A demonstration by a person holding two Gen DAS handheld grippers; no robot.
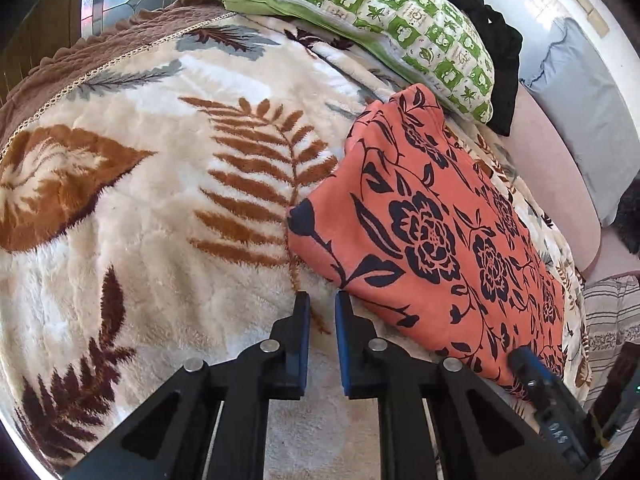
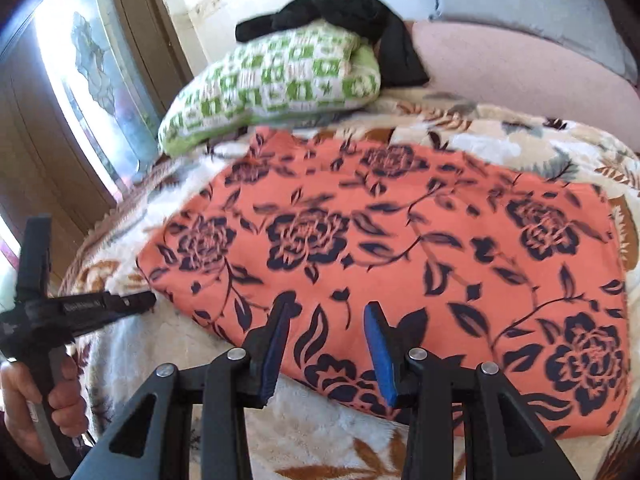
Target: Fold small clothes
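Your right gripper (image 2: 326,316) is parted fairly wide and holds nothing; it hovers over the near edge of the orange garment. Your left gripper (image 1: 322,300) is narrow, a slim gap between the pads, also empty, just beside the garment's near left edge over the blanket.

Blanket (image 1: 160,184): thick, plush, leaf-patterned, covering the bed. Expect drag; cloth will cling to the pile rather than slide.

Orange garment (image 2: 400,248): black flower print, lies flat on the blanket, already looks folded to a rough rectangle, long side running across the right wrist view. Judged soft, light, limp; it will sag from any single pinch. Edges look doubled, so a pinch may catch only the top layer.

Where to take hold: near corners, one per gripper, fingers pushed under all layers before closing.

Green checked pillow (image 2: 280,80): just beyond the far edge, may block a far fold.

Black cloth (image 2: 340,12): draped over the pillow, well apart from the work.
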